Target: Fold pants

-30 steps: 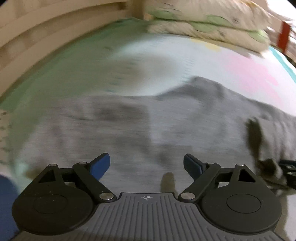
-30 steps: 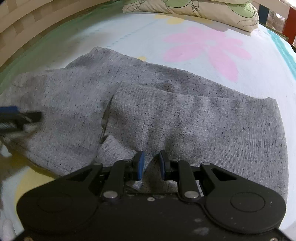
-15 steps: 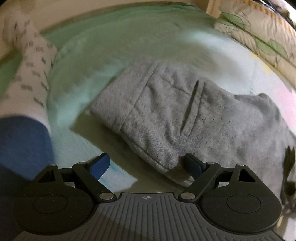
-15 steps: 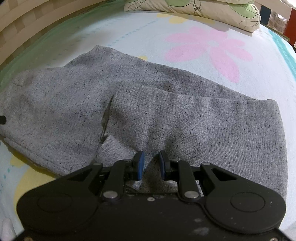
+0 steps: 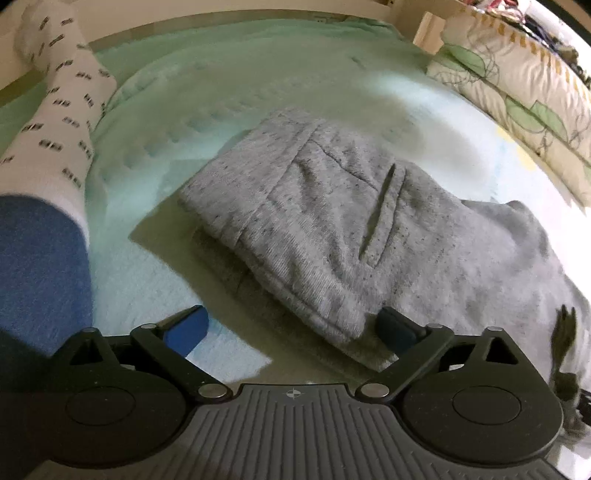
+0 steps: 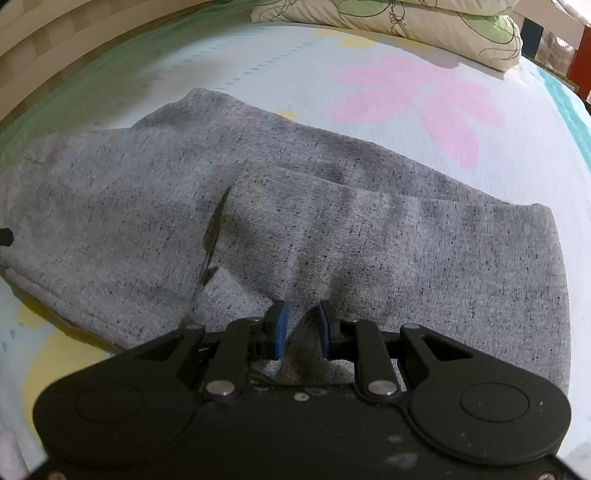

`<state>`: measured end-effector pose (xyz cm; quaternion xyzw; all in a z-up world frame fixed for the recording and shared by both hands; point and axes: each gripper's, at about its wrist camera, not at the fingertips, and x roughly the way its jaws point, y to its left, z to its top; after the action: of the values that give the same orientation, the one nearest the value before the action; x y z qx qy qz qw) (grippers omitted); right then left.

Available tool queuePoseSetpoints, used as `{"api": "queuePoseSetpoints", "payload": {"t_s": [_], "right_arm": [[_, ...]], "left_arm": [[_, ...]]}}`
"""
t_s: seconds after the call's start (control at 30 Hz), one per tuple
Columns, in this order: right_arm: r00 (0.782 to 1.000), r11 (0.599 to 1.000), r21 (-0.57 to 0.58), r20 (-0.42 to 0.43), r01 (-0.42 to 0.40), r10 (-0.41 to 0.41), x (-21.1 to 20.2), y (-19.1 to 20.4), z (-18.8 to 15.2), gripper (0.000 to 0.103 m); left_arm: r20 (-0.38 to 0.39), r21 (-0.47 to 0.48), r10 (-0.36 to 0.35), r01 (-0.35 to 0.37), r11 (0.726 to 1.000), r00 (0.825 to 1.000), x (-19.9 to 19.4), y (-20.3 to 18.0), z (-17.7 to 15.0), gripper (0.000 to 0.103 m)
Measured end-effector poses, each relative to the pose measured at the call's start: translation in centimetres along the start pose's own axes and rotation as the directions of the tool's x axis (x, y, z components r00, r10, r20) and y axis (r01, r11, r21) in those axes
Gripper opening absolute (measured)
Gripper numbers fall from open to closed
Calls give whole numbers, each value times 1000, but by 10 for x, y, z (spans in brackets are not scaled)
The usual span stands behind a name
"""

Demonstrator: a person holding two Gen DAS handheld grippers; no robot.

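Note:
Grey speckled pants [image 5: 332, 229] lie folded on the bed sheet [image 5: 229, 103]. The left wrist view shows the waistband end with a slit pocket [image 5: 380, 210]. My left gripper [image 5: 291, 330] is open and empty, with the waistband's near corner between its blue fingers. In the right wrist view the pants [image 6: 369, 229] lie with one leg folded over the other. My right gripper [image 6: 300, 328] is shut on a fold of the pants at their near edge.
A person's leg in a white patterned sock [image 5: 55, 122] and blue trousers lies at the left. Pillows [image 6: 406, 26] stand at the far end of the bed, and a wooden bed frame [image 6: 55, 48] runs along the left side. The sheet bears a pink flower print [image 6: 417, 99].
My left gripper has swung left from over the middle of the pants to their waistband corner, staying open. My right gripper has stayed shut on the fabric.

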<state>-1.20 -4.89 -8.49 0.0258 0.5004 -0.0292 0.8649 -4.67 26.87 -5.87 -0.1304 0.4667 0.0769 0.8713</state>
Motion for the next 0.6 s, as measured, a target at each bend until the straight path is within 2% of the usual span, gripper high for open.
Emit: {"api": "queuePoseSetpoints", "payload": {"t_s": [0.1,0.37,0.6], "right_arm": [[1000,1000,3,-1,1,-1,0,1,0,21],[1000,1000,2,3,-5,5,-1,-1,-1,21],[1000,1000,2,4,-6,6,-1,-1,-2,21]], "left_arm": [[7,16,17,-17,1000,1000,6,-6,6,102],[21,6,-11,11,1000,1000,14,-4,12,103],[32,13,-31,31,999,999,29,-1,33,103]]}}
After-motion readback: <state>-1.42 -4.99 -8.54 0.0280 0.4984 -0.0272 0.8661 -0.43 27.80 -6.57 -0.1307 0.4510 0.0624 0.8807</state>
